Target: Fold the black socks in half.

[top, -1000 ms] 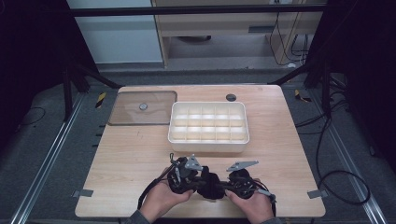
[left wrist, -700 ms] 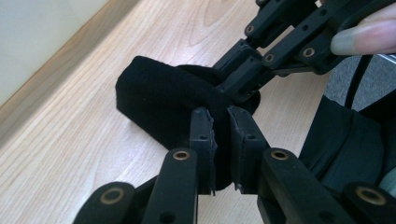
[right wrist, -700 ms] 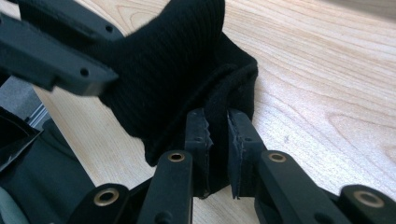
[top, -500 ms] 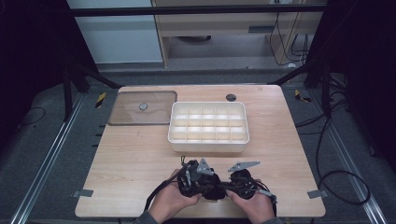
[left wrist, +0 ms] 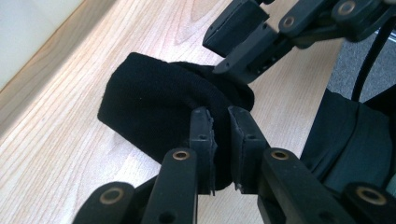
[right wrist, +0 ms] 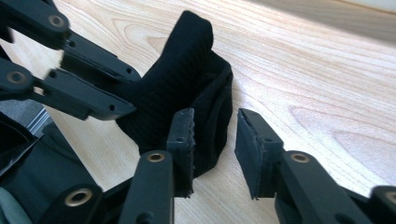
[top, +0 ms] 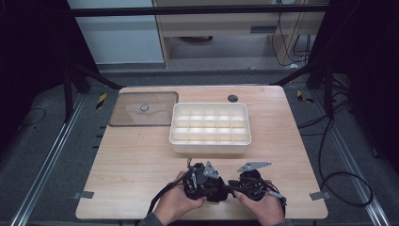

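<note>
A black knitted cloth [left wrist: 149,107] lies bunched on the wooden table [top: 131,160] near its front edge, between my two hands. My left gripper [left wrist: 221,114] is shut on a fold of this cloth [right wrist: 187,60]. My right gripper [right wrist: 215,116] faces it from the other side. Its jaws have just been opening, and they stand apart with the cloth's edge in the gap, the pads not pressing on it. In the high view the left gripper [top: 207,179] and right gripper [top: 244,181] sit close together over the cloth [top: 222,190].
A white tray [top: 209,147] with several compartments stands in the middle of the table, just beyond the grippers. A clear lid [top: 143,108] with a small knob lies at the back left. A small black disc [top: 232,98] sits near the back edge.
My left hand has moved to the right, closing up against the right gripper. The right hand has stayed where it was.
</note>
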`<state>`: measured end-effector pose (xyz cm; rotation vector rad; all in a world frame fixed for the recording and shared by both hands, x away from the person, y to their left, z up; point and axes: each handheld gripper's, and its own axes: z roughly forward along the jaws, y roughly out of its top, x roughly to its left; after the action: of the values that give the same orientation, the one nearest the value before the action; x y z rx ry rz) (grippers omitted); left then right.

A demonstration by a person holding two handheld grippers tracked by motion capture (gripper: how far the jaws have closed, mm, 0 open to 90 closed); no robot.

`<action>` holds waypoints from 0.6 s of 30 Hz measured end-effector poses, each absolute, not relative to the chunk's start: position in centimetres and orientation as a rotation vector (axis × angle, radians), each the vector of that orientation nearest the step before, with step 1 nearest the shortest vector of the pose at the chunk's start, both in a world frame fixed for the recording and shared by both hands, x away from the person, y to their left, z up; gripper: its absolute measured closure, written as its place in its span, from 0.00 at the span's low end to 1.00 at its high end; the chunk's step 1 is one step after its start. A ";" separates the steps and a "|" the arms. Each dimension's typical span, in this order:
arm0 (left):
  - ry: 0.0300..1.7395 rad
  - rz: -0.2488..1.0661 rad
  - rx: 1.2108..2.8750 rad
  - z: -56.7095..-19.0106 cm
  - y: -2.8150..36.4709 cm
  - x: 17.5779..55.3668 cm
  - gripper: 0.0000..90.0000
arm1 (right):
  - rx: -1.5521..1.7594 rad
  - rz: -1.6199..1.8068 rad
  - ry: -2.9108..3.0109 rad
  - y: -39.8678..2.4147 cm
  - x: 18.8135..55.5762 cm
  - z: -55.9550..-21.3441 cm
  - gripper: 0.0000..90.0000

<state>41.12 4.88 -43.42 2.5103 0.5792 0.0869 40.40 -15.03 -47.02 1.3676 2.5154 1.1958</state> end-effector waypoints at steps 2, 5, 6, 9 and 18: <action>0.573 0.084 2.517 -43.5 4.7 41.1 0.89 | 1.366 1.201 2.521 -15.1 40.3 -46.9 0.80; 0.567 0.084 2.523 -43.6 4.4 41.1 0.89 | 1.363 1.203 2.532 -15.1 40.3 -47.0 0.83; 0.563 0.087 2.525 -43.6 4.4 41.1 0.89 | 1.367 1.201 2.534 -15.1 40.3 -47.0 0.84; 0.567 0.083 2.525 -43.7 4.2 41.1 0.89 | 1.355 1.203 2.537 -15.1 40.3 -47.2 0.87; 0.561 0.080 2.531 -43.7 3.9 41.1 0.88 | 1.355 1.196 2.551 -15.2 40.2 -47.4 0.94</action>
<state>41.14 3.95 -43.70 2.5306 0.5606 0.0802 40.20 -15.16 -47.38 1.3552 2.5514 1.1956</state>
